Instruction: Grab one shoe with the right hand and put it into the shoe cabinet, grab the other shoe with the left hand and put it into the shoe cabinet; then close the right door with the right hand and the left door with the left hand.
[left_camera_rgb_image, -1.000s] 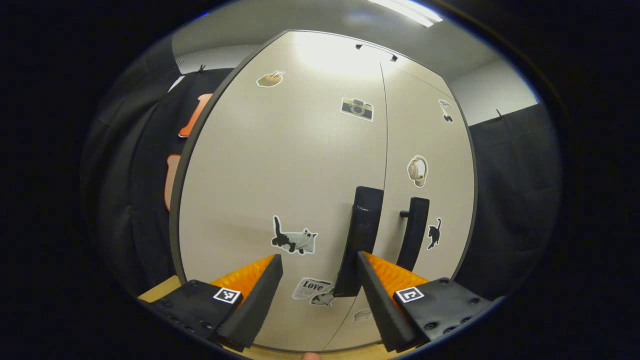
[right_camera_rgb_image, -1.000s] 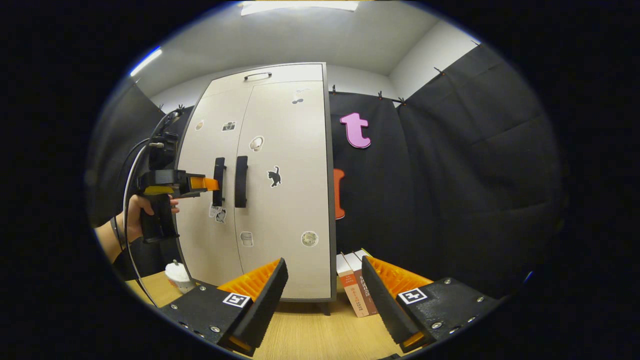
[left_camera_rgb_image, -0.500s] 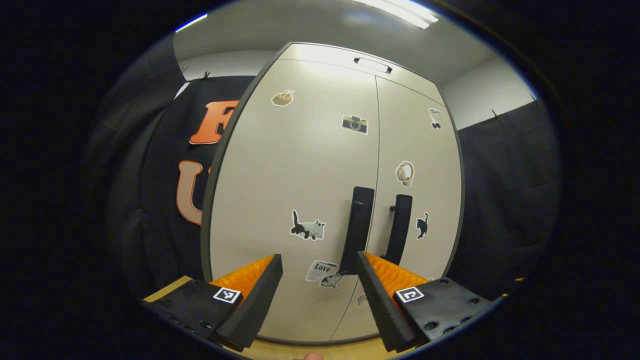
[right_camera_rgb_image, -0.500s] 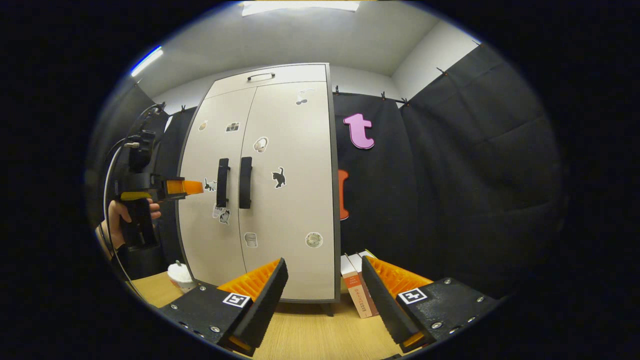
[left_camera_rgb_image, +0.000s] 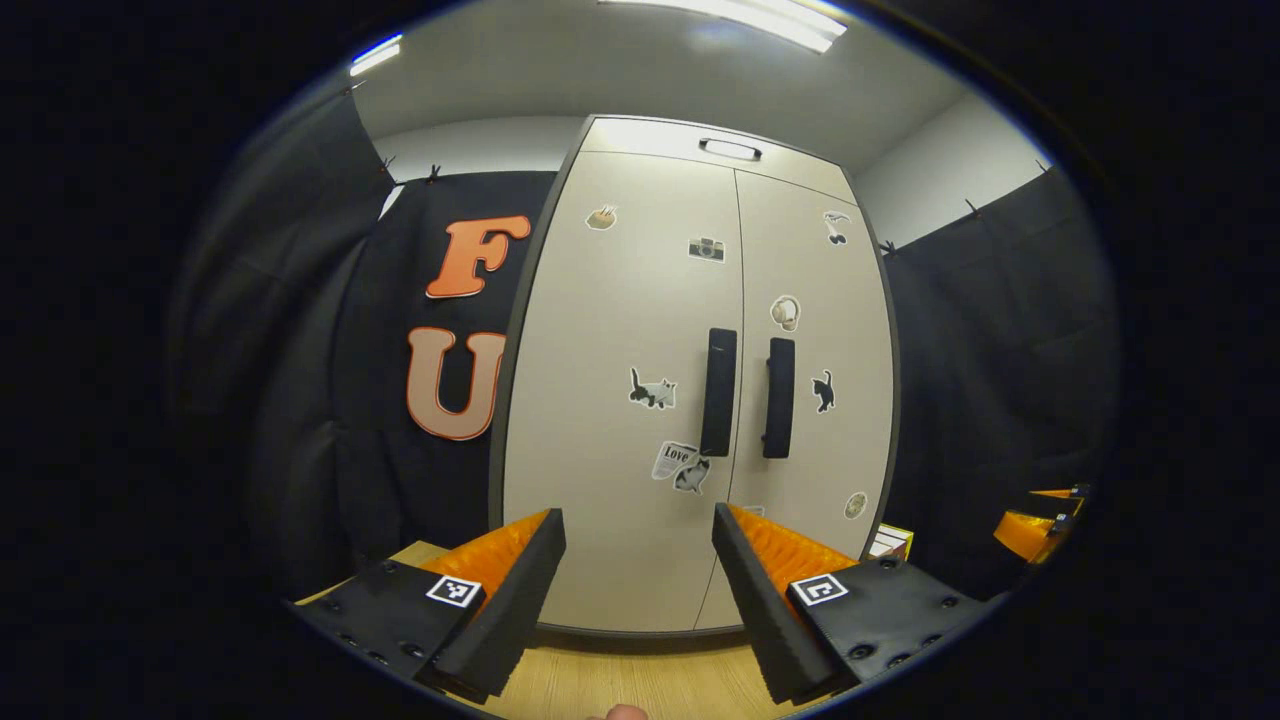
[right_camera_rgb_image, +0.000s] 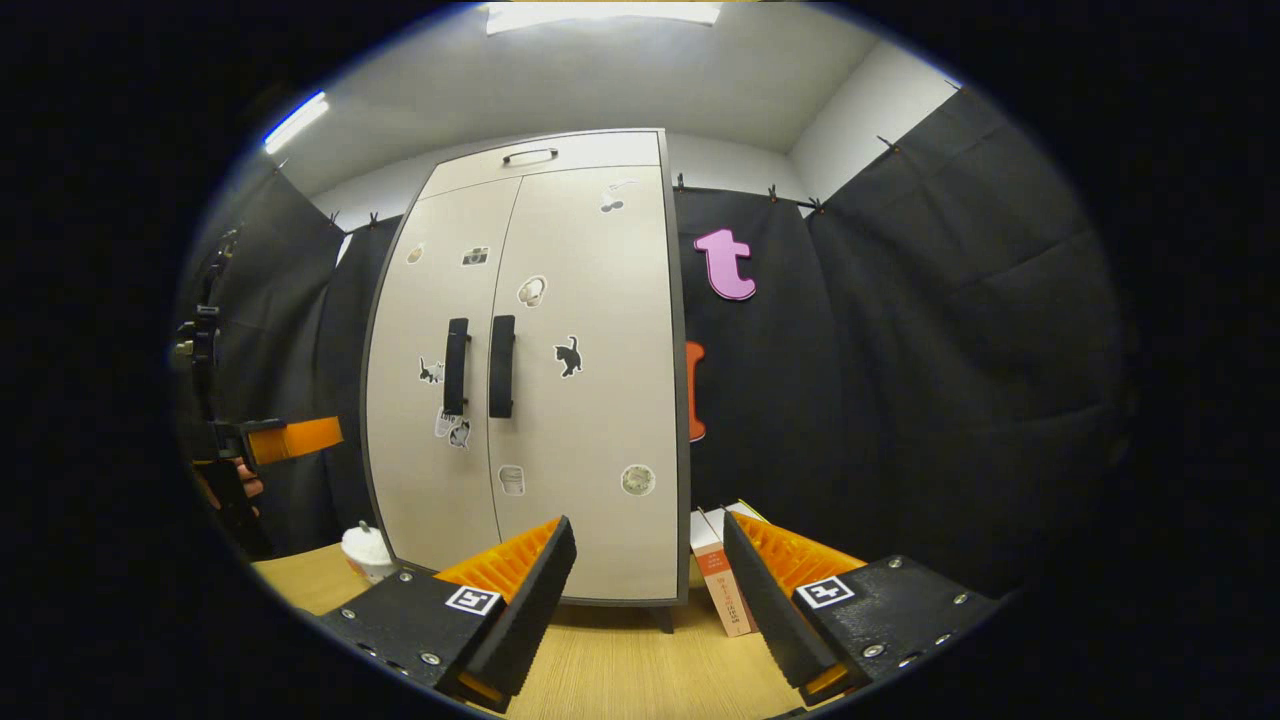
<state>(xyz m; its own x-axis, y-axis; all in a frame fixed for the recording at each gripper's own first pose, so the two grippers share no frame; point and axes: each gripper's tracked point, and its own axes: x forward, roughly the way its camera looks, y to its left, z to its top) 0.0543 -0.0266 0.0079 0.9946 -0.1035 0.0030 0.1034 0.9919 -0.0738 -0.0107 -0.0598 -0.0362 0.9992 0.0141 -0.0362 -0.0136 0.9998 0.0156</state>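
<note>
The beige shoe cabinet (left_camera_rgb_image: 690, 400) stands ahead with both sticker-covered doors shut flush, its two black handles (left_camera_rgb_image: 748, 394) side by side at the seam. My left gripper (left_camera_rgb_image: 638, 535) is open and holds nothing, a good way back from the left door. The cabinet (right_camera_rgb_image: 540, 380) stands left of centre in the right gripper view. My right gripper (right_camera_rgb_image: 648, 540) is open with nothing in it, low over the wooden table (right_camera_rgb_image: 620, 670). The left gripper (right_camera_rgb_image: 290, 437) and the hand holding it sit at the far left edge there. The right gripper (left_camera_rgb_image: 1035, 520) peeks in at the right edge of the left gripper view.
Books (right_camera_rgb_image: 715, 570) lean against the cabinet's right side. A small white cup (right_camera_rgb_image: 365, 550) stands on the table at its left foot. Black cloth walls close in on both sides.
My left gripper has pulled back and down from the left door handle, so the whole cabinet now fits in its view. The right gripper has barely moved.
</note>
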